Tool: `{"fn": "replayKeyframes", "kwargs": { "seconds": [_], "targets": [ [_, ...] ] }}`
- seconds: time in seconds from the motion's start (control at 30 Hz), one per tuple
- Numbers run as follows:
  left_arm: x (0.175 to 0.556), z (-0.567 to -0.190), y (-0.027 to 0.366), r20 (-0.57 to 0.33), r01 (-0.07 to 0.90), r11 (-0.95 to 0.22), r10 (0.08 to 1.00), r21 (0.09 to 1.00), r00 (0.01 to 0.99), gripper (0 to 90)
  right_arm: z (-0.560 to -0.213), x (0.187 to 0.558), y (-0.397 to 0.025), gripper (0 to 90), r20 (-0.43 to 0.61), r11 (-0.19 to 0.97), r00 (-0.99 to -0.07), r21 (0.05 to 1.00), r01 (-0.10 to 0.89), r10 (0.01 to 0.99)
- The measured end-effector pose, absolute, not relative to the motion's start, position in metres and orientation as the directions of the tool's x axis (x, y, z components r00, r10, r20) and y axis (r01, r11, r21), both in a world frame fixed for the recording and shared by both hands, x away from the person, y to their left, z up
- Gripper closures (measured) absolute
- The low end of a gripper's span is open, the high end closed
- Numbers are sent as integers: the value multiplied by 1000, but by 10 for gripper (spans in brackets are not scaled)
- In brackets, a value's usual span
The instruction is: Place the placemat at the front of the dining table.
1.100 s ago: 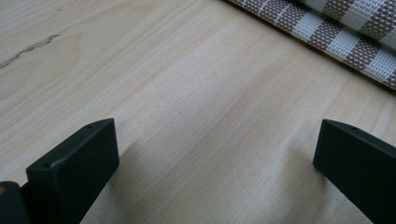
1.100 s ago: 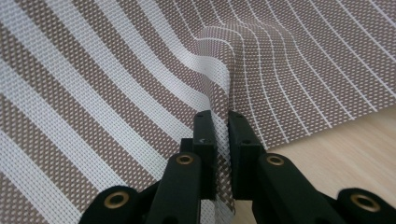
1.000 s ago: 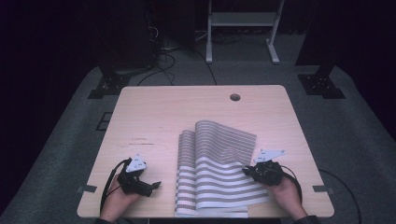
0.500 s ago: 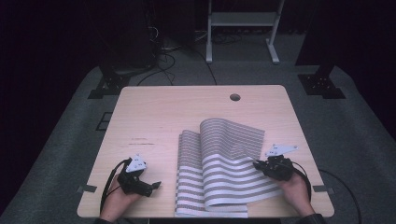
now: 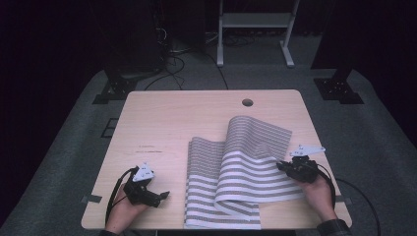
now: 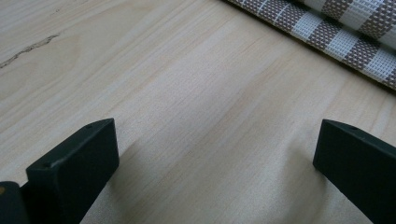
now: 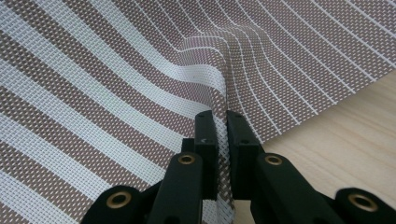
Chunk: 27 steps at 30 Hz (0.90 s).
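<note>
The striped woven mat (image 5: 236,172) lies on the right half of the wooden table (image 5: 162,123), from centre toward the near edge. Its long axis runs from the near edge at 6 o'clock toward 12 o'clock; its stripes cross that axis, running roughly 9 to 3 o'clock. The mat is not flat — its right portion is lifted and folded over, the raised flap pointing toward 1 o'clock, with a curl near the front edge.

The right gripper (image 5: 284,166) sits at the mat's 3 o'clock edge. In the right gripper view its jaws stand nearly together, clamped on the mat's edge (image 7: 223,135), which buckles upward just beyond them.

The left gripper (image 5: 164,195) rests on bare table at the mat's 9 o'clock side, near but not touching — jaws wide apart, nothing between them but wood.

No brand, label or legible writing is visible on the mat or table.
</note>
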<state>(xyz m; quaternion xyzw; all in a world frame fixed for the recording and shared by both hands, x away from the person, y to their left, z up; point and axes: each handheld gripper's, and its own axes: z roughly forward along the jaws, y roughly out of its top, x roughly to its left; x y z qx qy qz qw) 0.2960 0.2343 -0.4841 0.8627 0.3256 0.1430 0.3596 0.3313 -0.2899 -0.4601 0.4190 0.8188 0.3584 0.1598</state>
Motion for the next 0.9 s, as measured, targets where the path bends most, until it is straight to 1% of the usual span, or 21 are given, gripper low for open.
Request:
{"fn": "replayKeyframes", "kwargs": {
  "seconds": [0.17, 0.37, 0.9],
  "targets": [
    [296, -484, 234, 13, 459, -529, 664, 714, 747, 0, -458, 341, -298, 843, 28, 380, -574, 724, 576, 818],
    [296, -484, 234, 14, 458, -532, 663, 712, 748, 0, -459, 353, -307, 842, 47, 349, -549, 726, 593, 834],
    [296, -484, 234, 12, 460, -529, 665, 713, 747, 0, -457, 384, -312, 841, 16, 320, -504, 754, 573, 864]
  ]
}}
